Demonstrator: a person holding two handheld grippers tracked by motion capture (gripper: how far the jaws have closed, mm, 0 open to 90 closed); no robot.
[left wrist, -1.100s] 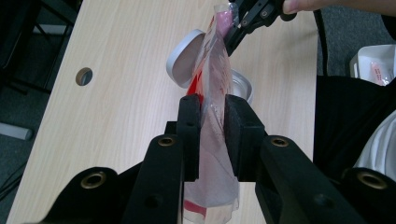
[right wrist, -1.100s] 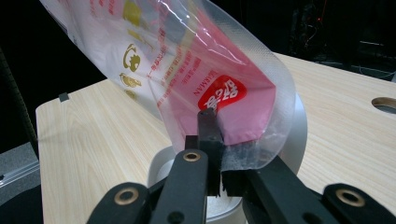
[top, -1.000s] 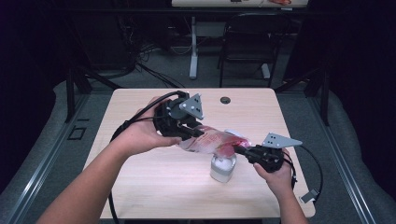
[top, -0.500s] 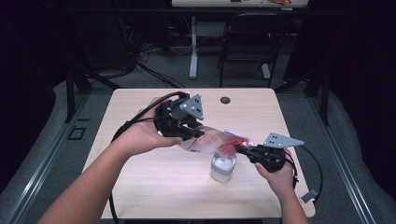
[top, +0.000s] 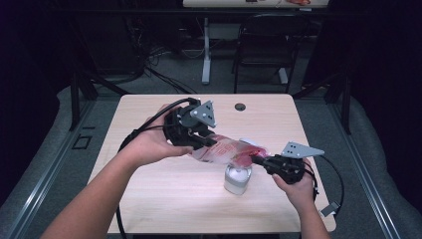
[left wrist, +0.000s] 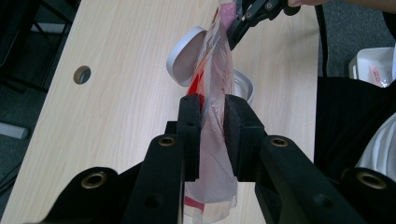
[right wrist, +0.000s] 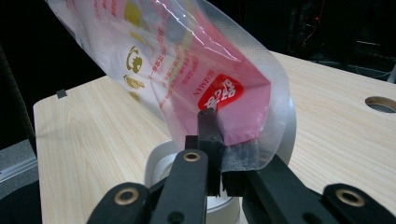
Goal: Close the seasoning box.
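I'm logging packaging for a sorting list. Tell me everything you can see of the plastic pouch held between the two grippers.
The plastic pouch is a soft, clear film bag with a pink-red panel and red and yellow print. It is held stretched in the air above the white container with its hinged lid open. The left hand-held gripper clamps one end, the right hand-held gripper pinches the other edge.

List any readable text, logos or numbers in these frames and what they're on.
Plastic pouch, red oval patch: white lettering, too distorted to read.
Pouch, red line beside the patch: seems to end in "MAN"; the rest is too small.
Pouch, yellow round logos: no legible words.
Nothing else bears text.
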